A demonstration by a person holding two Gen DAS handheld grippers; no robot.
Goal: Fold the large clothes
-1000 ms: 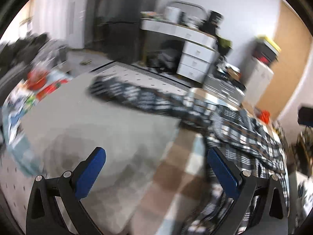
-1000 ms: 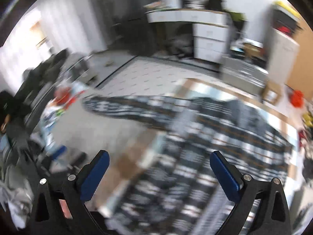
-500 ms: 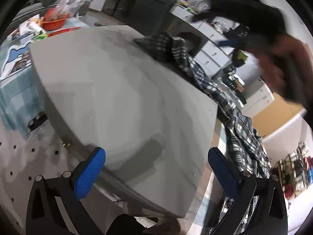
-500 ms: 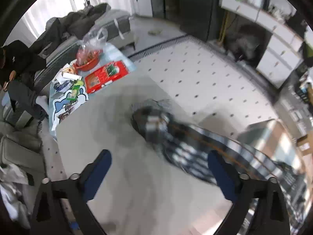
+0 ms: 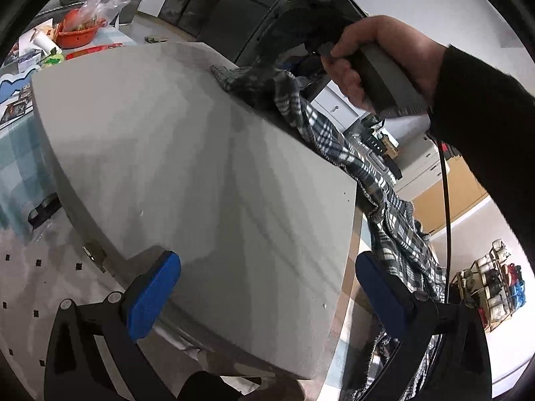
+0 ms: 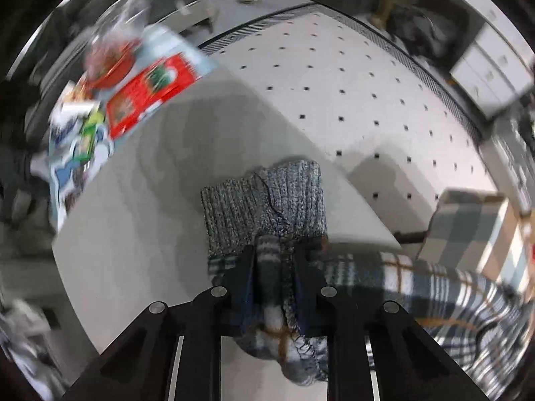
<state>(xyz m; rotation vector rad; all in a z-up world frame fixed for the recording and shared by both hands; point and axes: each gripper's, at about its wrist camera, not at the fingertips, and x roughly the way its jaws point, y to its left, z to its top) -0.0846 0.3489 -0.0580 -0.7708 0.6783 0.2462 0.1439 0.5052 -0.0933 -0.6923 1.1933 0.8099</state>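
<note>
Low in the frame, the right tool (image 6: 277,260) is seen closing on the plaid garment's (image 6: 434,287) cuff at the grey table's (image 6: 140,234) edge; fabric should be gathered fully. The left tool (image 5: 264,287) is held apart, empty.

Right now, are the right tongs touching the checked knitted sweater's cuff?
Touching. In the right wrist view, the right tongs are closing with the checked knitted sweater's sleeve bunched between the fingers, just behind the grey ribbed cuff.

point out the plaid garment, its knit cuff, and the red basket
plaid garment (image 5: 337,147), left wrist view, on the stretch draped over the table edge.
knit cuff (image 6: 267,200), right wrist view, middle of the grey ribbing.
red basket (image 5: 78,35), left wrist view, on its front wall.
</note>
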